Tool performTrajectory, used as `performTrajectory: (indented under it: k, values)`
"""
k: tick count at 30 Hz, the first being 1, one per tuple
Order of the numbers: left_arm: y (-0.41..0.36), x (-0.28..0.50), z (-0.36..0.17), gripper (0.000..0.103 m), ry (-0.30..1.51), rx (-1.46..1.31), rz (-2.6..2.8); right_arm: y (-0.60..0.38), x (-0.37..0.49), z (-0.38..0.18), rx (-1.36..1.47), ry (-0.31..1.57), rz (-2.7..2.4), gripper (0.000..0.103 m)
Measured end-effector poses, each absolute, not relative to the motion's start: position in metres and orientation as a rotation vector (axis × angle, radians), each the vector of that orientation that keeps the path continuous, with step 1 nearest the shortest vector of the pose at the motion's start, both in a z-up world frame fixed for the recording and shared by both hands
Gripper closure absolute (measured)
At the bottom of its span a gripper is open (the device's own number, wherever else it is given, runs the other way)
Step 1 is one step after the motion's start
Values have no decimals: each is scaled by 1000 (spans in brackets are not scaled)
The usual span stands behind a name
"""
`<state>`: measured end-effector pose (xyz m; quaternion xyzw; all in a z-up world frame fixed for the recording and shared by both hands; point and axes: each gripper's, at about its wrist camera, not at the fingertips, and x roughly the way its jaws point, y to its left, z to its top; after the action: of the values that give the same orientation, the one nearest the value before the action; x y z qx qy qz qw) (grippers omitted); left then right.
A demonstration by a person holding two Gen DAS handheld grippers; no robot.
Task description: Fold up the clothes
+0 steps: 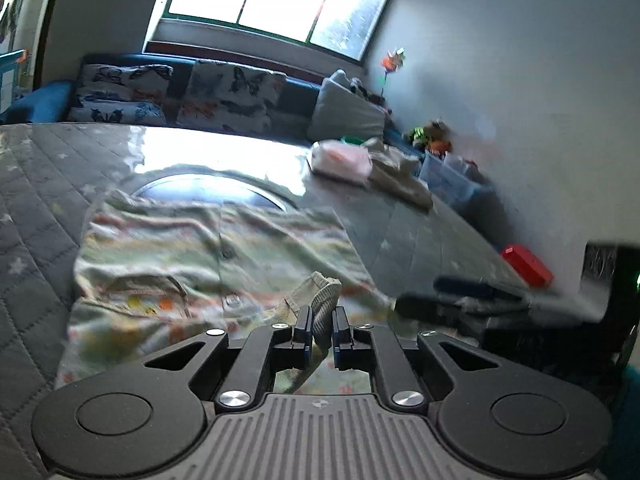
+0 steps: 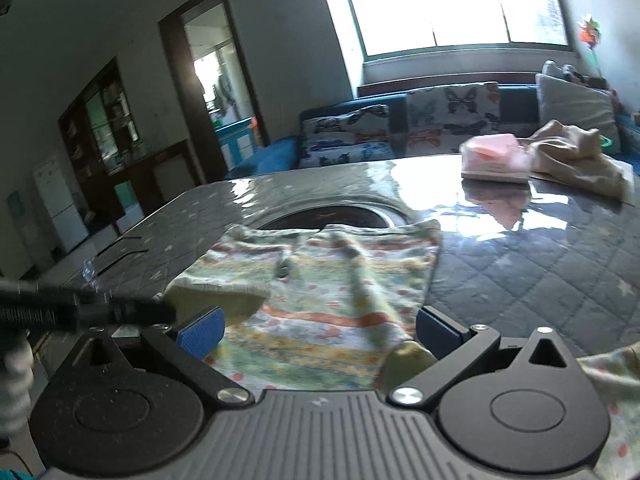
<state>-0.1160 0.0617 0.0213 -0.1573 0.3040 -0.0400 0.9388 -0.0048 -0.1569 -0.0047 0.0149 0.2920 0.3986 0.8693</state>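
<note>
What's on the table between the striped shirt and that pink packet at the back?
Only bare quilted table lies between the shirt and the pink packet, clearest in the right wrist view.

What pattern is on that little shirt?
Pastel stripes with small orange dots on the shirt, clearest from the right wrist.

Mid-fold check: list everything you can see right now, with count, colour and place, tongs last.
Patterned garment: one, pale green with orange stripes, spread on table.
Table: one, grey quilted cover.
Pink pack: one, far table edge.
Beige cloth: one, crumpled beside the pack.
Sofa: one, blue, butterfly cushions, under window.
Red box: one, table's right edge.
Left tongs: shut on the garment's ribbed cuff.
Right tongs: open over garment.
</note>
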Motion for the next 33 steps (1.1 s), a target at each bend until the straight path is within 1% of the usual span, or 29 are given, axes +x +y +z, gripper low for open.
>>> performTrajectory:
  k: [2, 5, 6, 7, 9, 10, 14, 15, 17, 25, 26, 27, 28, 29, 33]
  values:
    - [56, -116, 12, 91, 643, -313, -104, -159, -3, -6, 40, 617, 824, 0]
    - [50, -118, 1, 85, 678, -294, -136, -159, -3, -8, 42, 624, 823, 0]
    - [51, -119, 0, 79, 683, -293, -143, -157, -4, -8, 38, 626, 827, 0]
    - [52, -121, -1, 75, 688, -291, -151, -155, -4, -8, 34, 628, 832, 0]
    - [58, -125, -1, 60, 682, -280, -154, -151, -6, -8, 25, 631, 841, 0]
    - [61, -127, 1, 59, 675, -273, -153, -149, -7, -9, 20, 633, 847, 0]
    - [92, -133, 4, 59, 653, -276, -84, -139, -10, -11, -5, 641, 874, 0]
    - [102, -131, 4, 61, 652, -289, -58, -136, -11, -11, -12, 643, 883, 0]
    - [124, -127, 2, 61, 649, -317, -8, -129, -14, -13, -26, 647, 902, 0]
    - [182, -107, -20, 64, 675, -361, 109, -94, -30, -18, -118, 655, 999, 0]
    - [187, -107, -24, 67, 684, -364, 120, -90, -32, -19, -126, 657, 1011, 0]
    - [191, -108, -27, 74, 689, -366, 130, -87, -33, -20, -134, 660, 1020, 0]
    - [194, -111, -29, 79, 684, -364, 136, -83, -34, -22, -145, 664, 1029, 0]
    - [196, -113, -30, 81, 680, -361, 143, -80, -35, -23, -155, 668, 1037, 0]
    - [198, -121, -24, 80, 670, -352, 173, -71, -36, -27, -180, 680, 1059, 0]
